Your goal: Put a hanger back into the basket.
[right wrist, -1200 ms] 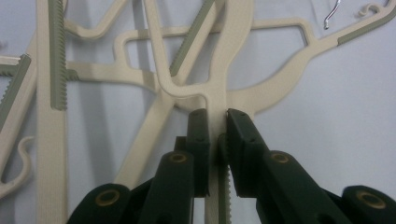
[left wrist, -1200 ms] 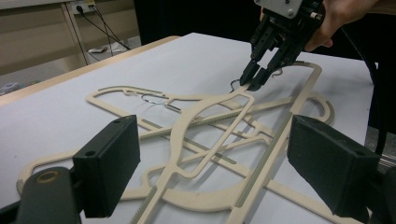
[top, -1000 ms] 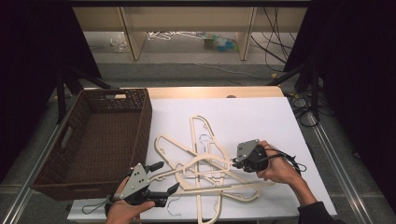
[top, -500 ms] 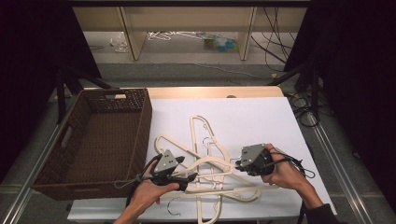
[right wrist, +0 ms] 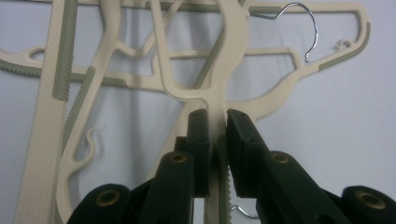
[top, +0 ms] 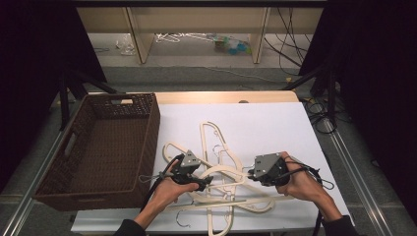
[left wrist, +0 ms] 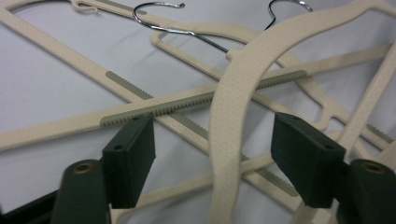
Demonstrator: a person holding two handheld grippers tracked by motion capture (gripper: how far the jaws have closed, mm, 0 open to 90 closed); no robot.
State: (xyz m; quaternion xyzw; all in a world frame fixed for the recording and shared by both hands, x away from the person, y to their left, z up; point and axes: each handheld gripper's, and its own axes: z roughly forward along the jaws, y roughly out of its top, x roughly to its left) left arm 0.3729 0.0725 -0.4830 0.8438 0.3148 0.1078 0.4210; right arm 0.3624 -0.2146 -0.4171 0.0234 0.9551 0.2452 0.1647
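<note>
Right gripper [right wrist: 215,122] clenched on a hanger [right wrist: 212,60]. Left gripper [left wrist: 212,144], at its 9 o'clock, jaws closing, straddled another hanger's arm [left wrist: 229,126], not touching.

A loose pile of cream plastic hangers [top: 221,182] lies tangled flat on the white table [top: 275,123], just right of the wicker basket. Each has a thin silver wire hook [left wrist: 159,18] and grey-green ribbed grip strips [left wrist: 187,105] along its bars. They cross one another at all angles, some bars resting on top of others. One hanger's curved shoulder arm [left wrist: 229,116] arches over the rest, raised a little off the heap. Another hanger's slim bar [right wrist: 218,126] is pinched on edge near the pile's right side. One lone hook [top: 183,222] pokes out towards the table's near edge.
</note>
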